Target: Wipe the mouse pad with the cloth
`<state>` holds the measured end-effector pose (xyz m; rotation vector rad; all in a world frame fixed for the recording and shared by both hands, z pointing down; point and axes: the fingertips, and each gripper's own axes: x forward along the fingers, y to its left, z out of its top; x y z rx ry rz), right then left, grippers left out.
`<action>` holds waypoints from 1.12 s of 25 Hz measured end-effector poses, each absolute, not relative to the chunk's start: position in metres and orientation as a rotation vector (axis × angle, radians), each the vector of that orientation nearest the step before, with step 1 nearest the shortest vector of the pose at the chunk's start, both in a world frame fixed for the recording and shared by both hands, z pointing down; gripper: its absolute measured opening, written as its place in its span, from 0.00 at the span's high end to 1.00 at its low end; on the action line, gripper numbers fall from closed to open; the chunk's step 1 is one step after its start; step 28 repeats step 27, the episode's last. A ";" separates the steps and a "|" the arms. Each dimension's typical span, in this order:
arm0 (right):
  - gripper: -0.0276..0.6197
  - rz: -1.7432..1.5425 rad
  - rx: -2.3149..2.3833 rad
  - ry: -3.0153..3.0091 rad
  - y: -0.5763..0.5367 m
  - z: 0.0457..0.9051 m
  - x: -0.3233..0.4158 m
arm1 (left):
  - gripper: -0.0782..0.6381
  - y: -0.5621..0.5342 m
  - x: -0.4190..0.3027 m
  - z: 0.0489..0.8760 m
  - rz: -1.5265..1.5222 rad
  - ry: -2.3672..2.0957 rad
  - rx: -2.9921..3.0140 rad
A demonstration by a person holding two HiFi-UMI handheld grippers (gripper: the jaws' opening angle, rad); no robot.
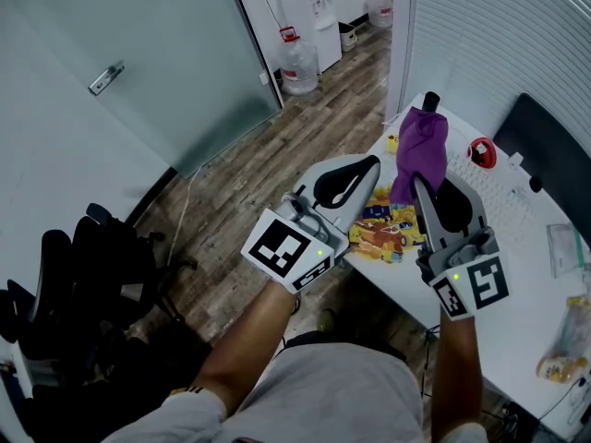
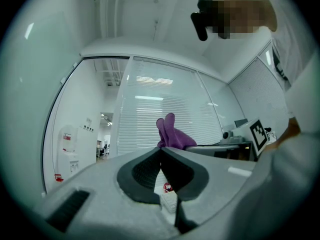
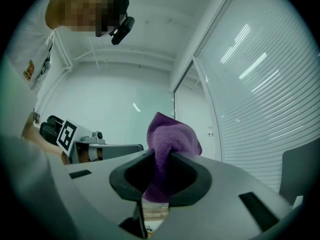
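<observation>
The purple cloth (image 1: pixel 420 146) is gripped between the closed jaws of the right gripper (image 1: pixel 427 187) and is held up above the white desk (image 1: pixel 517 284), with its bunched top standing past the jaw tips. The left gripper (image 1: pixel 362 170) is clenched with nothing between its jaws and is held just left of the right one, over the desk's left edge. The colourful mouse pad (image 1: pixel 383 229) is seen lying on the desk below both grippers, close to that edge. A white keyboard (image 1: pixel 499 197) is laid to its right.
</observation>
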<state>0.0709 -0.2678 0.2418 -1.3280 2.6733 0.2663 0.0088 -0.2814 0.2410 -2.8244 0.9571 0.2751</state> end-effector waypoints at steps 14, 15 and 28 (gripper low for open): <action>0.85 0.244 -1.334 2.680 -0.269 0.247 0.070 | 0.87 -0.281 0.005 0.245 0.260 0.975 -2.826; 0.85 0.244 -1.335 2.679 -0.269 0.247 0.071 | 0.87 -0.281 0.005 0.244 0.260 0.974 -2.825; 0.85 0.239 -1.332 2.694 -0.271 0.250 0.071 | 0.87 -0.284 0.008 0.248 0.237 0.969 -2.825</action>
